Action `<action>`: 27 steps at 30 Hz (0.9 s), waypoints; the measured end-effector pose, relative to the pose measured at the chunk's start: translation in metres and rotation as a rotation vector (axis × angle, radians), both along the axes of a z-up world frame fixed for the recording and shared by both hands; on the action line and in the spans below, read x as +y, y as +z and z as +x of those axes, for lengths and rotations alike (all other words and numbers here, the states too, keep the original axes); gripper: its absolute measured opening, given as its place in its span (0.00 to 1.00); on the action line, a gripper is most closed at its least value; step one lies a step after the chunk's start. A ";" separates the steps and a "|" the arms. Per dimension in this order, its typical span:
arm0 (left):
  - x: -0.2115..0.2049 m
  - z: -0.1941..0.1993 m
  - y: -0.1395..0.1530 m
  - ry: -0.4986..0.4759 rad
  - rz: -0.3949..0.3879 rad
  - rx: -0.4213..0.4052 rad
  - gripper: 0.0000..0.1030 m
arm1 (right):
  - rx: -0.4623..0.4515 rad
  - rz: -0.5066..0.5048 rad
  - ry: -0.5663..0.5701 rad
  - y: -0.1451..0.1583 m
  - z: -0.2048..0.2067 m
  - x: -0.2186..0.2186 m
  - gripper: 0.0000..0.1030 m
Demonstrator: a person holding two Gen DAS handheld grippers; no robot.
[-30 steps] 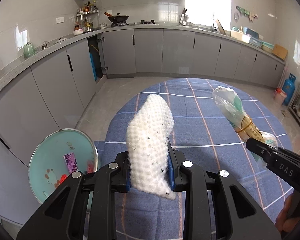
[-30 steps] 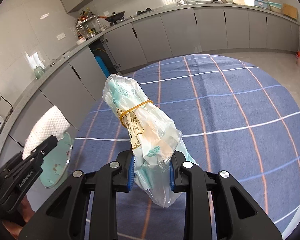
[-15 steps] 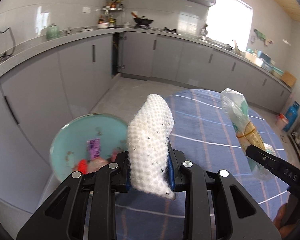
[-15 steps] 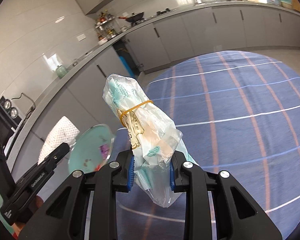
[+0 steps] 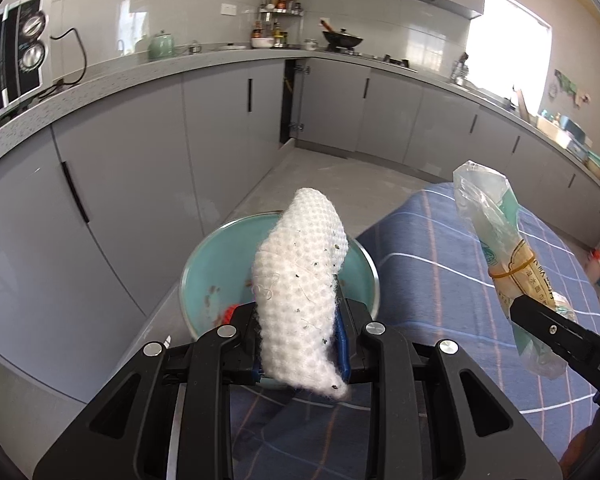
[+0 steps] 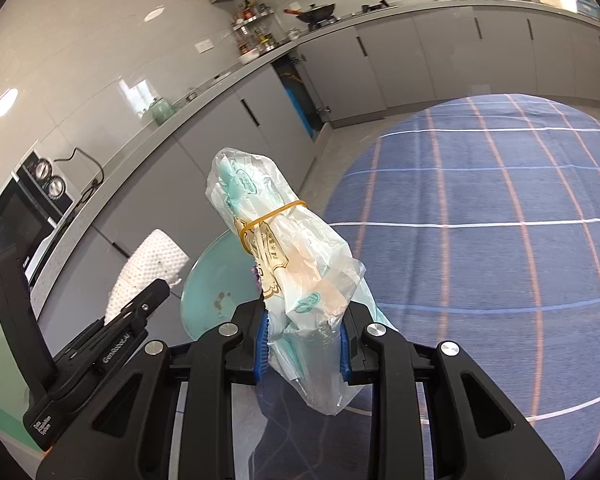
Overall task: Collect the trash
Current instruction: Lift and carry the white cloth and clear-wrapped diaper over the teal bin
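Note:
My left gripper [image 5: 300,348] is shut on a white foam net sleeve [image 5: 300,280] that stands upright between its pads, right above the round teal trash bin [image 5: 208,280]. My right gripper [image 6: 302,350] is shut on a clear plastic bag [image 6: 288,256] bound with a yellow rubber band. The bag also shows in the left wrist view [image 5: 500,256] at the right, over the table edge. In the right wrist view the bin [image 6: 216,280] lies just beyond the bag, with the foam sleeve [image 6: 148,264] to its left. The bin holds some red and purple scraps, mostly hidden.
A table with a blue plaid cloth [image 6: 480,220] fills the right side. Grey kitchen cabinets [image 5: 140,152] and a countertop run along the left and back. A green kettle [image 5: 161,45] and a microwave [image 5: 16,48] stand on the counter.
Both grippers have swung left, off the table toward the bin. The bin has come from the lower left to directly beneath the foam sleeve. Both grips are unchanged.

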State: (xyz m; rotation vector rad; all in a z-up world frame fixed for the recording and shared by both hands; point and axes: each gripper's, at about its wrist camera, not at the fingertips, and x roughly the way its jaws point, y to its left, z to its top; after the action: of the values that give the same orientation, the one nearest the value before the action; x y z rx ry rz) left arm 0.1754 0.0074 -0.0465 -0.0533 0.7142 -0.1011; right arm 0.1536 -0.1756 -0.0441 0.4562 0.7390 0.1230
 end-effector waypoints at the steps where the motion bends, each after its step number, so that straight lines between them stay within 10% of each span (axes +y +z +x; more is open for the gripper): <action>1: 0.004 0.001 0.000 0.007 0.001 -0.001 0.27 | -0.001 -0.005 0.008 0.001 0.002 0.005 0.26; 27: 0.045 0.049 -0.025 0.096 -0.018 0.060 0.27 | 0.037 -0.025 0.073 -0.009 0.067 0.080 0.26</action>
State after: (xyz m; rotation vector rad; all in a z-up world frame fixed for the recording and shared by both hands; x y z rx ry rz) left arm 0.2242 0.0520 -0.0718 -0.1083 0.7699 -0.0136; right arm 0.2203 -0.0960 -0.0535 0.4086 0.7930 0.1738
